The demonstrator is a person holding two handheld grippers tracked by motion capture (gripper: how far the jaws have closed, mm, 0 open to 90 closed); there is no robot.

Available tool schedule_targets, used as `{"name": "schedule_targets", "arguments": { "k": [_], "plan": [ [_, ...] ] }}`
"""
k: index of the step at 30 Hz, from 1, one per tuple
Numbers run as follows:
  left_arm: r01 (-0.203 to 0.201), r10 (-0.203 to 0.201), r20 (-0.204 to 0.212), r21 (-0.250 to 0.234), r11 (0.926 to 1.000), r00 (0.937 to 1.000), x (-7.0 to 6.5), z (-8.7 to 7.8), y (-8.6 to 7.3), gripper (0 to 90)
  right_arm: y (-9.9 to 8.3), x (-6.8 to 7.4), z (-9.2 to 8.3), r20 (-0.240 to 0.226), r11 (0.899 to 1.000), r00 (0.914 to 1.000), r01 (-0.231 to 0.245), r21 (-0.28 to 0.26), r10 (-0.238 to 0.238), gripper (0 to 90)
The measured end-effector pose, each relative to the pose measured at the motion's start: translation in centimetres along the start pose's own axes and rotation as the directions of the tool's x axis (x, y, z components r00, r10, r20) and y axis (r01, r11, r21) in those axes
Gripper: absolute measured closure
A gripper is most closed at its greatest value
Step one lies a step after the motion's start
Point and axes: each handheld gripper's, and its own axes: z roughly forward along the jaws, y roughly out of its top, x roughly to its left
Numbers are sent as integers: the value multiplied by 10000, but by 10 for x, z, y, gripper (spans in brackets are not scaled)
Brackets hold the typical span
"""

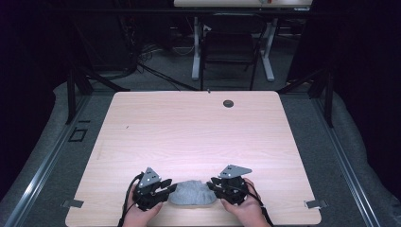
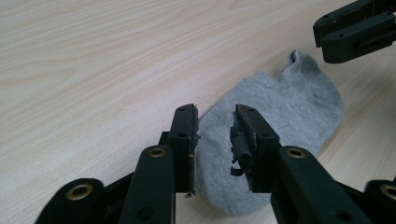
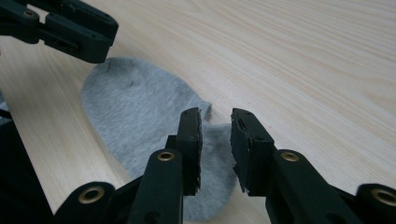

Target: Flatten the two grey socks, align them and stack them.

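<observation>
**Both tools parted over the grey sock**

Pale wood-grain tabletop filled most of what I saw from the high view, with dark floor around it and a desk frame and a chair standing beyond its far edge. A small dark round fitting sat near the far edge of the tabletop.

At the near edge, a grey sock lay flat on the wood between my two hands. My left tool was at the sock's left end and my right tool at its right end, each pointing inward toward the other, with the grey three-cornered plates on top.

Through the left gripper view, the left tool stood with its jaws parted, a clear gap between them, and the sock lay on the wood below and beyond them; the pads did not press on the fabric. The right tool's jaw tips showed at the upper right, just past the sock's far end.

Through the right gripper view, the right tool was likewise released, jaws apart over the sock, nothing clamped between them. The left tool appeared at the upper left, over the sock's other end.
</observation>
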Motion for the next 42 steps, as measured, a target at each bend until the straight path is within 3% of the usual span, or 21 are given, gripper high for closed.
{"name": "schedule_targets", "arguments": {
  "k": [4,9,11,13,34,42],
  "plan": [
    [-141,140,40,190,9997,9999,-4,4,-3,664,-4,6,9,-30,9984,9991,416,391,-415,718],
    [-277,272,97,546,9981,9996,-5,10,-7,660,-9,4,16,-5,9968,9993,380,705,-381,705],
    [-429,426,52,868,9953,9991,-4,15,-12,660,-13,0,21,-73,9952,9998,174,968,-168,701],
    [-352,349,41,937,9950,9994,-3,18,-14,660,-15,0,23,-78,9937,9999,147,1113,-139,702],
    [-419,438,-199,857,9954,9988,0,26,-13,654,-13,-5,29,104,9931,9999,82,1169,-95,696],
    [-524,556,-448,695,9962,9974,15,40,-2,654,-1,-18,40,296,9932,9995,-135,1156,102,687]
  ]
}}
